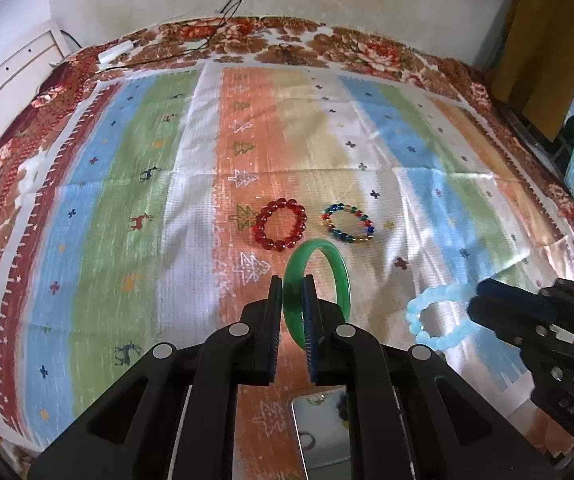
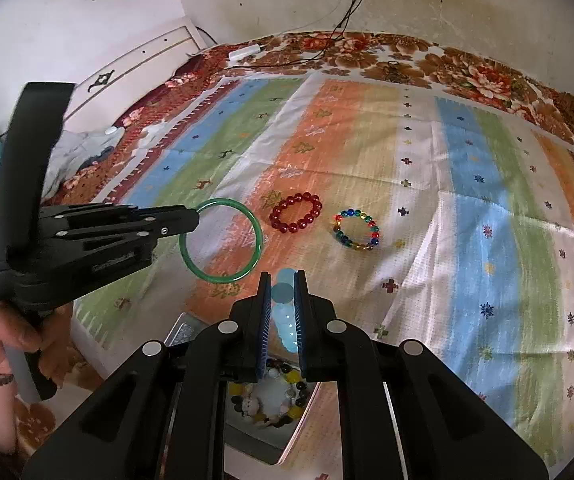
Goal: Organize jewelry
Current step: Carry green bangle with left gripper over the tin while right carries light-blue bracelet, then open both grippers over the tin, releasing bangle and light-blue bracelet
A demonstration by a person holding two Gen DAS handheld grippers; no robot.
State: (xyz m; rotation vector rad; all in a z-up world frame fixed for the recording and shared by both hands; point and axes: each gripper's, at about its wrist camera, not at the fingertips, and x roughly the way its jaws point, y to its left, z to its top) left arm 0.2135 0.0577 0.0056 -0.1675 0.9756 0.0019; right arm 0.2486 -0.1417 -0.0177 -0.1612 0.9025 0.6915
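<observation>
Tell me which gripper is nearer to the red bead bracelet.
Left. The left gripper, shut on the green bangle, hangs just short of the red bead bracelet. The right gripper, shut on the pale blue bracelet, is farther aside.

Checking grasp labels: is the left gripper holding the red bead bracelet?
No, the left gripper is shut on the green bangle; the red bracelet lies on the cloth.

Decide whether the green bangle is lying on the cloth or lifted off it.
Lifted. The left gripper is shut on the green bangle, which hangs in the air above the striped cloth.
</observation>
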